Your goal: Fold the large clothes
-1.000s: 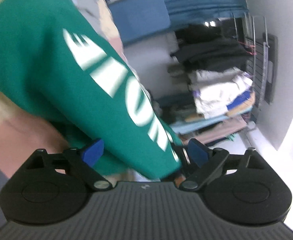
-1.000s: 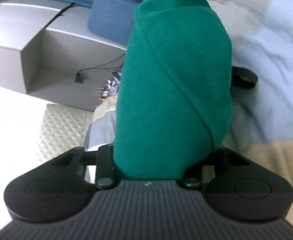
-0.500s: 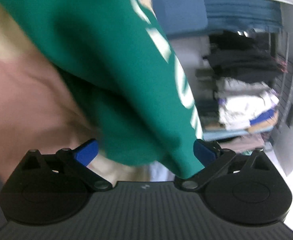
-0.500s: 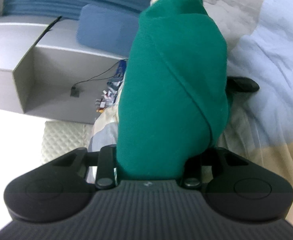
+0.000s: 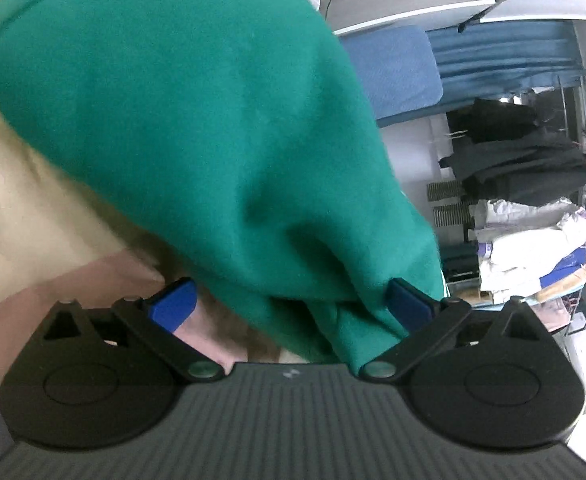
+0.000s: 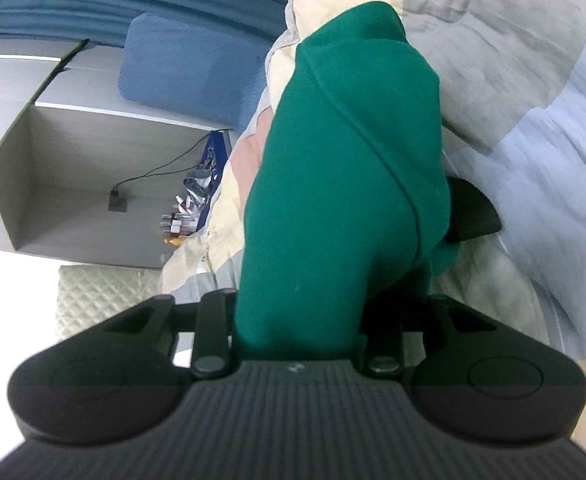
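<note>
Two tools work one green fleece sweatshirt [image 5: 197, 128] over a bed with a patchwork quilt in cream, pink, grey and pale blue [image 6: 533, 184]. We hold the left tool [image 5: 293, 306] with its blue pads spread as wide as they go; the cloth drapes between them and brushes the right-hand pad, but nothing is pinched. We hold the right tool [image 6: 297, 320] pressed together on a thick bunch of the same sweatshirt [image 6: 345, 168], which hides both fingertips.

To do this step well, we judge that the right tool must keep its pinch firm while the left tool takes a fresh hold on a single edge or seam, not on a bundled fold. We advise closing the left pads only once the cloth sits squarely between them, then drawing both tools apart so the panel hangs flat before it goes down on the quilt.

Surroundings: a blue cushion [image 5: 397, 68] stands by a grey shelf unit [image 6: 33, 176] beyond the bed, and a wire rack of stacked folded clothes [image 5: 533, 240] stands to the right in the left view. A dark rounded object [image 6: 473, 212] shows just behind the sweatshirt; we cannot tell what it is. The garment blocks most of both views, so we cannot see its lower hem.
</note>
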Motion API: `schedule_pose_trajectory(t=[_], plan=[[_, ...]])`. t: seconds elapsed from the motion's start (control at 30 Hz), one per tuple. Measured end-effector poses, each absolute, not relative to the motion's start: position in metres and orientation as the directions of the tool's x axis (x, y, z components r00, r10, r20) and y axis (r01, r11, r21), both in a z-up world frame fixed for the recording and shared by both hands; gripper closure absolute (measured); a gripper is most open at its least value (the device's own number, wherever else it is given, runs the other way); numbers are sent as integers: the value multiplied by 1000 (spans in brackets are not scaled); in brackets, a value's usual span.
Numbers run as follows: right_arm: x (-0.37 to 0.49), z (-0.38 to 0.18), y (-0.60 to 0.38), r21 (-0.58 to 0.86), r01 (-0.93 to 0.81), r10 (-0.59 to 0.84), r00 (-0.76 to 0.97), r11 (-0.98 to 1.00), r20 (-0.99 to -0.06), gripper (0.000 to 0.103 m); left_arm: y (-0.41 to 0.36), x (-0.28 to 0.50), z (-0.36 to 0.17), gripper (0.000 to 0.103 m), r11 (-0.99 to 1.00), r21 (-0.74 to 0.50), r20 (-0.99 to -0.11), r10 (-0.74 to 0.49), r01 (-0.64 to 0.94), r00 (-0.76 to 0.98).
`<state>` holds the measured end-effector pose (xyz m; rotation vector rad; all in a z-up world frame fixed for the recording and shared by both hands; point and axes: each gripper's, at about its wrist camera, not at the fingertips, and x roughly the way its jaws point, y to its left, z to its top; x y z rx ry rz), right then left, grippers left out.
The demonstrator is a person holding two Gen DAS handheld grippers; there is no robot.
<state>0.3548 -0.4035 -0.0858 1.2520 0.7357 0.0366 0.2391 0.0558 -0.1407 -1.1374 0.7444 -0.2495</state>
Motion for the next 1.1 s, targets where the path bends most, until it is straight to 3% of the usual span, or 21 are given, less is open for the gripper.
schedule_pose_trajectory(t=[0.4, 0.9, 1.0, 1.1], plan=[[335, -103, -407, 882, 359, 399, 792, 306, -461, 64, 82, 231, -165, 0, 212, -961, -262, -475, -180, 840], [319, -118, -408, 884, 262, 414, 807, 387, -421, 64, 73, 262, -161, 1, 288, -921, -365, -397, -263, 842], [317, -117, -408, 890, 236, 421, 814, 389, -400, 64, 74, 263, -158, 10, 324, -910, -380, -398, -260, 835], [312, -112, -407, 874, 192, 423, 815, 447, -395, 63, 71, 267, -146, 36, 396, -884, -407, -386, -250, 828]])
